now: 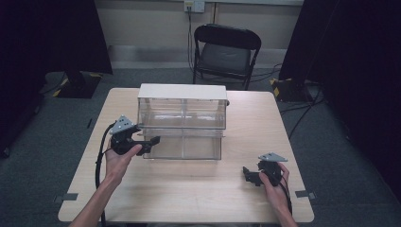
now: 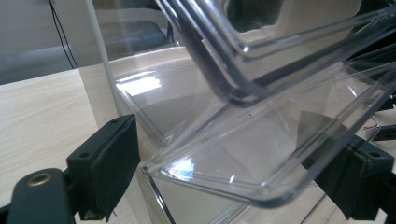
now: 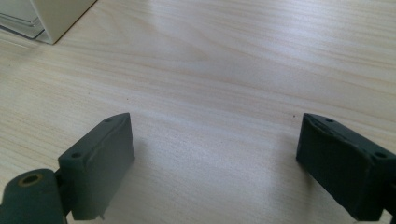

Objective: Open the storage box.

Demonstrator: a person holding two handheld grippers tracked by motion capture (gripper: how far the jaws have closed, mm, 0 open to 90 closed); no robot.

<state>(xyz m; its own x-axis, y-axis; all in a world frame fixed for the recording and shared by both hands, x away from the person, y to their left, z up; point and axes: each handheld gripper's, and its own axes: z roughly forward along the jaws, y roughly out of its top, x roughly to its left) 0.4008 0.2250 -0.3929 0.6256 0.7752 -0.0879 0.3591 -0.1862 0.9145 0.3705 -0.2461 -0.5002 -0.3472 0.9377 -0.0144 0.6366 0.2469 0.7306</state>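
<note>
Left of centre in the high view, the left claw (image 1: 150,143) spreads open around the lower left clear drawer (image 1: 163,146) of a cabinet (image 1: 182,92) mid-desk (image 1: 189,189). Lower right, the right claw (image 1: 248,175) rests open, empty, well apart.

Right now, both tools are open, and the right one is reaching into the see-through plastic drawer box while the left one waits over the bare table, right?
Not quite: the sides are swapped. The high view shows the left tool at the clear plastic drawer box, its open jaws on either side of a drawer's front edge in the left gripper view. The right tool waits open over the light wooden table.
</note>
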